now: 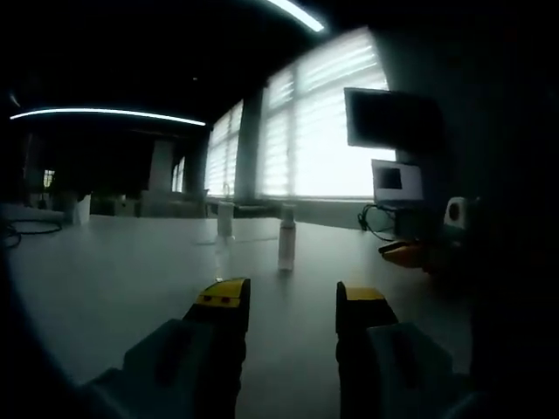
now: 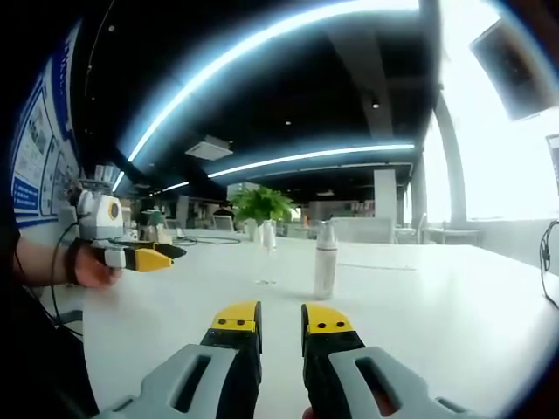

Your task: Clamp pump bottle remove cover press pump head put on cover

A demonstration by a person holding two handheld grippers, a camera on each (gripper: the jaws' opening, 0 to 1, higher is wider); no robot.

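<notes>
On the wide white bench [image 2: 419, 305] the pump bottle [image 2: 325, 260] stands upright with its cover on, ahead of and apart from the left hand-held gripper [image 1: 293, 301], jaws parted and empty, and the right hand-held gripper [image 2: 281, 321], jaws narrowly parted and empty.

A white table [image 2: 419, 297] stretched ahead of the grippers. Beyond it, bright windows [image 1: 323, 131] with blinds, a dark monitor [image 1: 384, 118], long ceiling lights [image 2: 288, 35], a plant [image 2: 260, 205], and posters [image 2: 35, 148] at the left.
</notes>
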